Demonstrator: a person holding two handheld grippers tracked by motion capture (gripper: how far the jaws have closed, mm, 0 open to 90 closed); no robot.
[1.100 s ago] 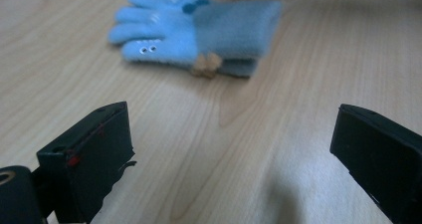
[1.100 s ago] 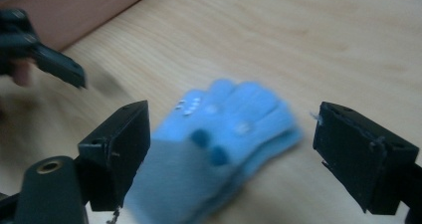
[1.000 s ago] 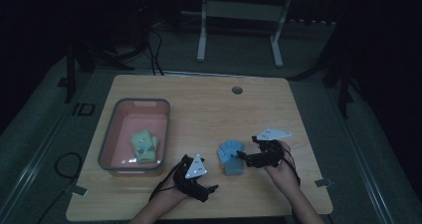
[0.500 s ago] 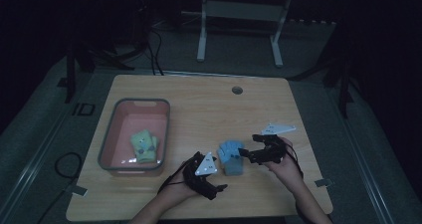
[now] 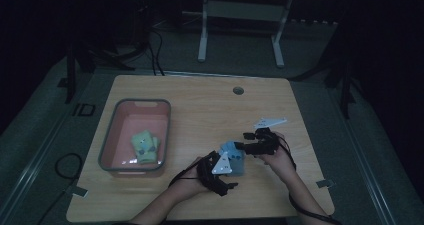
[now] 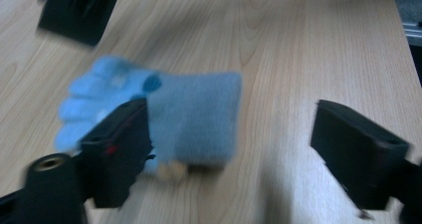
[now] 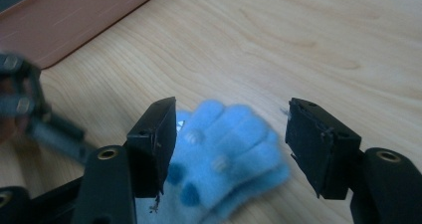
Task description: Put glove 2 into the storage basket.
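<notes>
High view looks down; both gripper views closely share the blue glove (image 6: 164, 119).

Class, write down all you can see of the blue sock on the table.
The sock is light blue, fuzzy knit, with separate toes and darker blue dots. It lies flat on the wooden table, near the front edge and right of the tray. The left tongs straddle its cuff end and the right tongs its toes; both have just been closing and neither yet presses it.

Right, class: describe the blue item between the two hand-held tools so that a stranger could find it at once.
Start at the light wooden table and go to its near edge, right of the pink plastic tub. There lies a fuzzy light-blue sock with separate toes and darker blue dots; the folded socks in the tub are yellow-green instead.
</notes>
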